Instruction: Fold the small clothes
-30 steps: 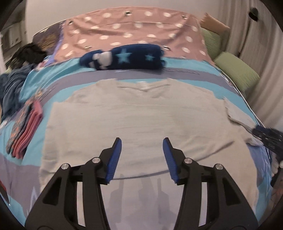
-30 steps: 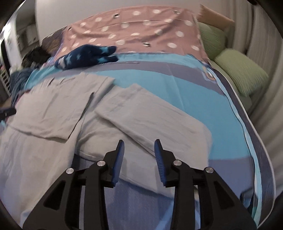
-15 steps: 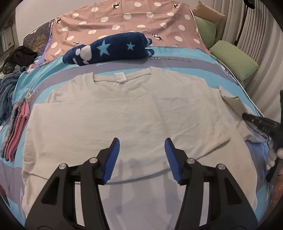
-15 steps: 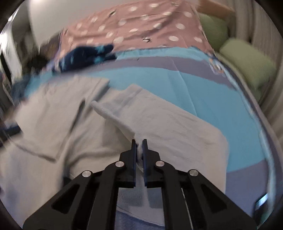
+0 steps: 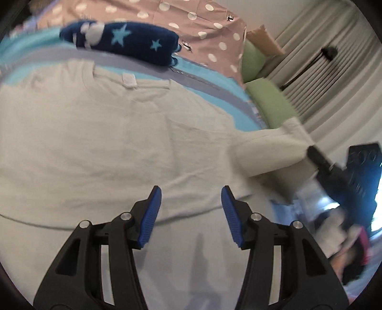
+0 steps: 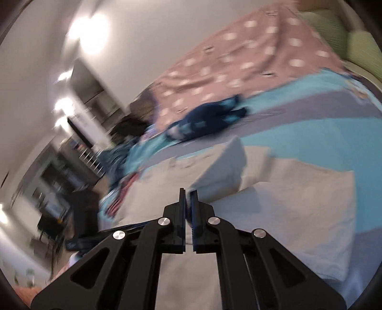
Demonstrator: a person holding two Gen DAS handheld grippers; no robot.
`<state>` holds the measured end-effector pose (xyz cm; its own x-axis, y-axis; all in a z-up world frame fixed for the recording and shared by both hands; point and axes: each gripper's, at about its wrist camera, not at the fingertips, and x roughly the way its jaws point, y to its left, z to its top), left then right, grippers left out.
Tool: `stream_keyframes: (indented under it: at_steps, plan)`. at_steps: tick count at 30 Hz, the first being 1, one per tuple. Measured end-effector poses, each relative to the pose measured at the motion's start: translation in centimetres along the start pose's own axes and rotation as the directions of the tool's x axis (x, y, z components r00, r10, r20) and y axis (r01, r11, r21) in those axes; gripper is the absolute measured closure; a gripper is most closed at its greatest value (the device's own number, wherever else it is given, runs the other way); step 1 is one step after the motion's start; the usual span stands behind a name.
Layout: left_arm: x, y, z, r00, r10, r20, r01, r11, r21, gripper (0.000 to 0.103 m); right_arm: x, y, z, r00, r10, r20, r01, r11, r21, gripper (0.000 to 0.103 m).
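Note:
A pale grey T-shirt (image 5: 100,143) lies spread on the bed, collar at the far side. My left gripper (image 5: 191,202) hovers open just above its lower hem, with nothing between the blue pads. In the left wrist view the right gripper (image 5: 312,152) shows at the right edge, lifting the shirt's sleeve (image 5: 269,152) off the bed. In the right wrist view my right gripper (image 6: 188,198) is shut on the T-shirt sleeve (image 6: 222,171), which rises in a fold from its tips. This view is blurred.
A folded navy blanket with stars (image 5: 129,40) lies beyond the collar on a pink dotted cover (image 5: 191,16). Green cushions (image 5: 269,105) and curtains (image 5: 334,90) line the right side. The blue striped bedsheet (image 6: 310,114) shows past the shirt. Dark furniture (image 6: 78,181) stands left.
The right gripper shut on the sleeve and lifted it up and inward. My left gripper tilted and sank closer to the shirt, staying open.

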<state>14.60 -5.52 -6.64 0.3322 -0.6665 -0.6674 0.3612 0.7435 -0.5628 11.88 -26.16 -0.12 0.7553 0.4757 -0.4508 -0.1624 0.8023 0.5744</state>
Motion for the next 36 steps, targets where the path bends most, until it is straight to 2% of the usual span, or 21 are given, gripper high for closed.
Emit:
stream_keyframes:
  at_steps: [1,4,8,12,18,22,26,31,34,36]
  plan:
    - [-0.2,0.7,-0.1,0.999,-0.048,-0.006,0.048,0.998,-0.034,0.051,0.9,1.2,-0.3,1.000,0.013,-0.023,-0.014,0.999,-0.029,0.099]
    - [-0.5,2.2,-0.2,0.993,-0.114,-0.008,0.113,0.988,-0.104,0.051,3.9,3.9,-2.2,0.994,-0.020,-0.107,0.005,0.990,-0.141,0.099]
    - [-0.4,4.0,-0.3,0.990,-0.140,-0.015,0.136,0.977,-0.165,0.048,6.4,5.1,-5.3,0.976,-0.110,-0.190,0.060,0.966,-0.251,0.099]
    - [0.2,4.5,-0.3,0.982,-0.186,-0.034,0.175,0.963,-0.204,0.044,7.3,5.5,-7.2,0.958,-0.175,-0.228,0.092,0.938,-0.334,0.099]
    - [0.2,4.6,-0.3,0.967,-0.251,-0.029,0.237,0.941,-0.243,0.029,7.7,5.9,-9.0,0.946,-0.211,-0.247,0.099,0.912,-0.399,0.096]
    - [0.9,4.7,0.1,0.968,-0.248,-0.045,0.227,0.935,-0.274,0.029,8.3,6.4,-9.6,0.940,-0.227,-0.253,0.098,0.894,-0.437,0.096]
    - [1.4,4.6,0.4,0.959,-0.278,-0.055,0.249,0.918,-0.307,0.029,8.9,6.6,-9.8,0.936,-0.252,-0.247,0.112,0.876,-0.468,0.095]
    - [1.6,4.3,0.2,0.963,-0.258,-0.081,0.223,0.928,-0.298,0.029,8.9,7.0,-10.3,0.937,-0.250,-0.245,0.100,0.862,-0.498,0.094]
    - [1.4,4.7,0.2,0.962,-0.263,-0.077,0.225,0.919,-0.322,0.029,9.2,7.8,-11.1,0.934,-0.260,-0.245,0.087,0.831,-0.550,0.088]
    - [1.3,4.8,0.0,0.963,-0.257,-0.080,0.221,0.923,-0.315,0.029,9.3,8.4,-11.7,0.932,-0.269,-0.242,0.078,0.803,-0.590,0.087]
